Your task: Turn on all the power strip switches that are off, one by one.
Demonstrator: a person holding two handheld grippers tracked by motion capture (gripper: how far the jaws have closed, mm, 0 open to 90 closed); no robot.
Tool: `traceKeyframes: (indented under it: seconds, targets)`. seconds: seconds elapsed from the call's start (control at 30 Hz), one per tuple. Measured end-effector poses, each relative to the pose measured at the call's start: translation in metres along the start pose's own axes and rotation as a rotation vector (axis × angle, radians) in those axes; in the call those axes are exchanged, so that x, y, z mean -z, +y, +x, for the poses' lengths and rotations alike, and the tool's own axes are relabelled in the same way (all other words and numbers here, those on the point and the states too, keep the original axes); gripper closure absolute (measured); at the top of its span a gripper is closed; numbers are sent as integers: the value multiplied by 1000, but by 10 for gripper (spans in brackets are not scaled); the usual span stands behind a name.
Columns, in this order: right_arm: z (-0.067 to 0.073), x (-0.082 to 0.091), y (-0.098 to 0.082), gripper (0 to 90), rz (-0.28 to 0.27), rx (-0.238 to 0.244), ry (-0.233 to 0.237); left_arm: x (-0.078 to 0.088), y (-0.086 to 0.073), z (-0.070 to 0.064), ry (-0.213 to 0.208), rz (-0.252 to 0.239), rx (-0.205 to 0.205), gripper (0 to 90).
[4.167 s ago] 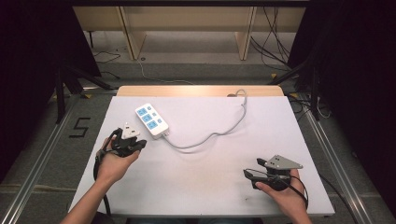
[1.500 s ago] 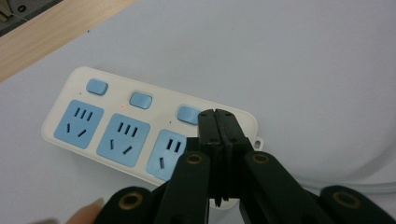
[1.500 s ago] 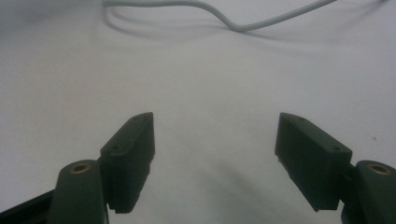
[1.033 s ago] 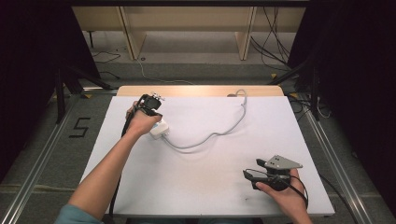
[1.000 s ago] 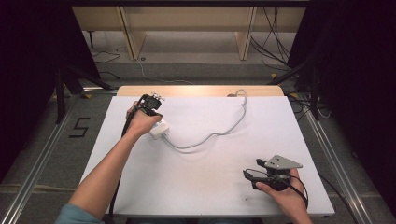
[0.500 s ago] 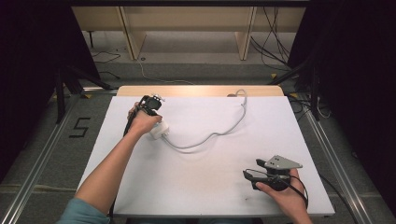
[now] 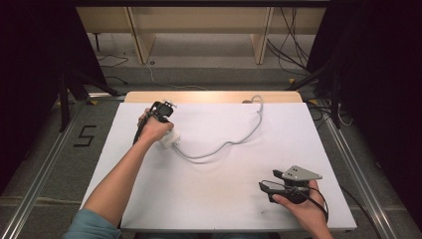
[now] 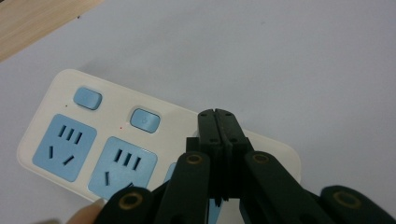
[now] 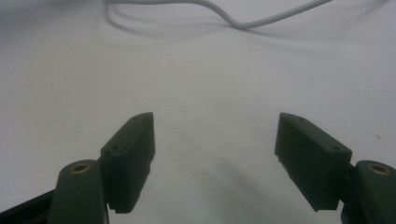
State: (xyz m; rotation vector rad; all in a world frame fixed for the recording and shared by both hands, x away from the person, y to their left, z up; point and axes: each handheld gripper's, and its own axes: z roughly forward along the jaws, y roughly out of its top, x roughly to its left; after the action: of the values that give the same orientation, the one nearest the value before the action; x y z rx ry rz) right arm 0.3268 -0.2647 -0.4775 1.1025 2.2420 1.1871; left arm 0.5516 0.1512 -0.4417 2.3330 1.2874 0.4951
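A cream power strip (image 8: 114, 128) with blue sockets and blue switch buttons (image 8: 144, 120) lies at the table's far left. My left gripper (image 8: 218, 114) is shut with nothing between its jaws. Its tips hover over the strip's top face, just right of the second button. In the high view the left hand and left gripper (image 7: 161, 109) cover most of the power strip (image 7: 169, 140). The strip's grey cable (image 7: 234, 142) curves to the far edge. My right gripper (image 7: 266, 189) rests open near the front right, with bare table between its jaws (image 9: 215, 140).
The white table top (image 7: 224, 209) has a wooden strip (image 7: 214, 96) along its far edge. The cable (image 9: 224, 14) runs across the top of the right gripper view. Metal rails and a floor mark "5" (image 7: 85, 135) flank the table.
Since the earliest frame my left gripper went from the front left to over the power strip; in the last second it shifted only slightly. The right gripper has not moved.
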Motion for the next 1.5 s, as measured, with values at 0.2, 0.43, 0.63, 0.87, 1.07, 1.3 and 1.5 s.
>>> traceKeyframes:
  seconds: [0.2,0.43,0.63,0.87,1.07,1.3,1.5]
  targets:
    - [0,0,0,297,-1,2,2,-1,1,-1,3,3,-4,897]
    - [1,0,0,297,-1,2,2,-2,3,-2,5,16,2,898]
    - [0,-1,0,297,-3,0,4,-2,3,0,-6,23,17,898]
    - [1,0,0,297,0,1,2,-2,2,3,-14,28,29,898]
    - [1,-1,0,297,2,7,6,-2,2,3,-15,35,33,898]
    - [1,-1,0,297,2,7,5,-3,3,3,-12,39,25,899]
    - [2,-1,0,297,2,8,6,-4,4,-2,0,51,4,899]
